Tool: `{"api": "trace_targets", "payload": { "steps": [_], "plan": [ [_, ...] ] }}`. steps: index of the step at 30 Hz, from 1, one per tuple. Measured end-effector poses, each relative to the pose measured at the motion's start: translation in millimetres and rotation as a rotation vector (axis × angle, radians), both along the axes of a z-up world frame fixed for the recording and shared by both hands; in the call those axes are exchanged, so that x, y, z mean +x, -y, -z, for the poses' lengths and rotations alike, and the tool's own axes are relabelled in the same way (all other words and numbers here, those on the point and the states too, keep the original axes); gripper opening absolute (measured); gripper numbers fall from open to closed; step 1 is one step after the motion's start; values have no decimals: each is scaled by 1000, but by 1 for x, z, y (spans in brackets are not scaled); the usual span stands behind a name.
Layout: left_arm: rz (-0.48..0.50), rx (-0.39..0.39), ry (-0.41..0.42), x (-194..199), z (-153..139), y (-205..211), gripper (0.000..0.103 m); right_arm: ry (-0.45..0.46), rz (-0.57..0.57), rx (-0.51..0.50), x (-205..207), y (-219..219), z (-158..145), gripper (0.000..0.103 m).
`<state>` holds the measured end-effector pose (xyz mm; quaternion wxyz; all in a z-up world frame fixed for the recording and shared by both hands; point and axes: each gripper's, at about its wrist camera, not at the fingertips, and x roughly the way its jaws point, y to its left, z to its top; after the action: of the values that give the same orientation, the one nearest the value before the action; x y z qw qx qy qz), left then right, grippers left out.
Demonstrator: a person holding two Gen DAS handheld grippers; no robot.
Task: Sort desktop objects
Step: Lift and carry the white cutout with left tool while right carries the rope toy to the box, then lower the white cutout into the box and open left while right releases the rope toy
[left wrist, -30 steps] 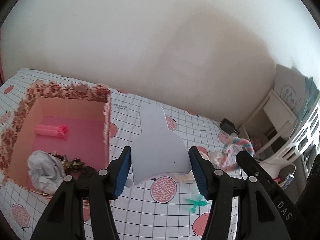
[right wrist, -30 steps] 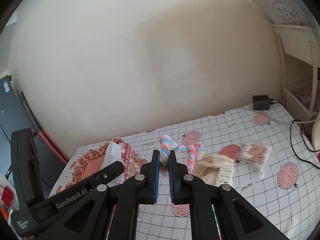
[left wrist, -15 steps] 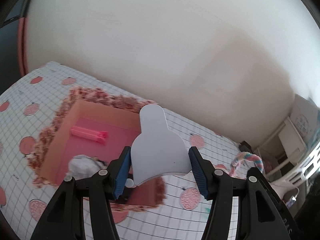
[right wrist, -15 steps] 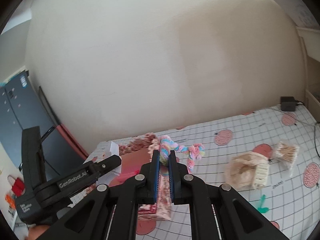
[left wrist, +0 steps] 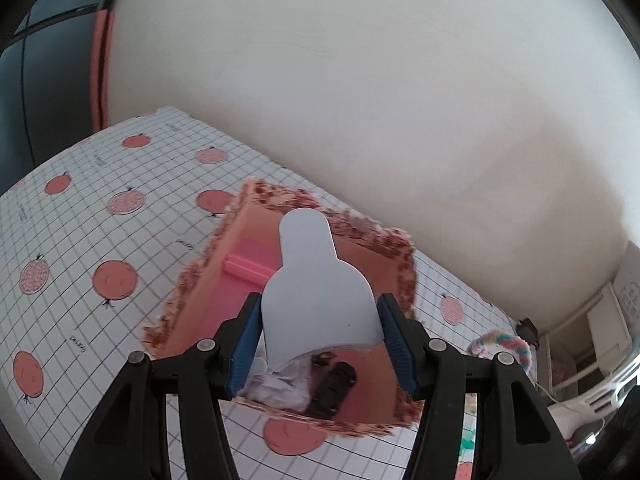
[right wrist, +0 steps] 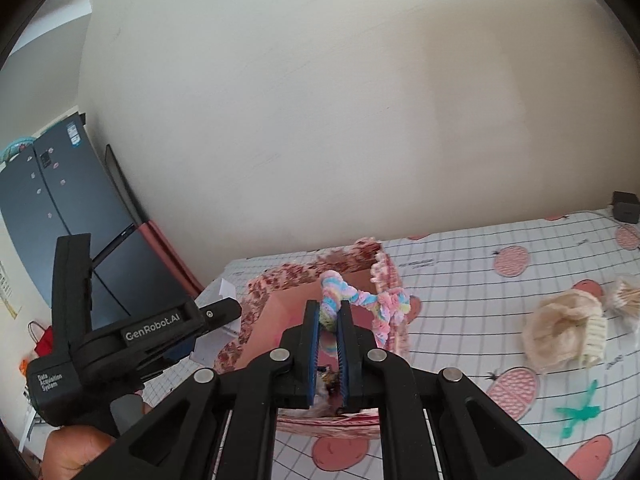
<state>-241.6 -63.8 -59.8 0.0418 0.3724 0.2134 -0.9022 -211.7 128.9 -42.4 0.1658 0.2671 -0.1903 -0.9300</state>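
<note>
My left gripper [left wrist: 318,320] is shut on a pale blue flat scoop-shaped piece [left wrist: 312,280], whose rounded handle points away from me. It hangs over the open pink box with a floral rim [left wrist: 406,280]. My right gripper [right wrist: 329,312] is shut on a pastel rainbow chenille rope [right wrist: 360,298], held above the same box [right wrist: 280,276]. The rope [left wrist: 504,342] also shows at the right of the left wrist view. Inside the box lie a pink clip [left wrist: 244,266], a crumpled pale wad [left wrist: 276,390] and a dark object [left wrist: 334,384].
On the fruit-print gridded tablecloth [right wrist: 460,264], right of the box, lie a beige knitted piece [right wrist: 564,336], a packet of cotton swabs [right wrist: 624,296] and a green plastic bit [right wrist: 576,412]. A black charger [right wrist: 626,206] sits by the wall. A hand [right wrist: 72,452] holds the left gripper's black housing [right wrist: 132,336].
Both grippers have swung left across the table, each keeping its load. The box, earlier off to the left, now lies directly beneath the scoop and the rope.
</note>
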Motion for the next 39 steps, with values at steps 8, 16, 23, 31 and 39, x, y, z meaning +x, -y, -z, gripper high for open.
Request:
{"api": "trace_targets", "payload": {
  "steps": [8,16,23,31,39],
  "plan": [
    [-47,39,27,0,12,26,60,29,-66,23,-9,32,14,9],
    [-52,72,61,-2,25,35,60,77,-90,50,-16,49,28,9],
    [-33,85,101,-7,38,30,60,112,-85,60,-24,50,40,9],
    [-23,93,116,-10,47,28,60,130,-82,67,-25,51,43,9],
    [-27,107,129,-12,54,30,60,168,-57,86,-30,49,53,9]
  ]
}}
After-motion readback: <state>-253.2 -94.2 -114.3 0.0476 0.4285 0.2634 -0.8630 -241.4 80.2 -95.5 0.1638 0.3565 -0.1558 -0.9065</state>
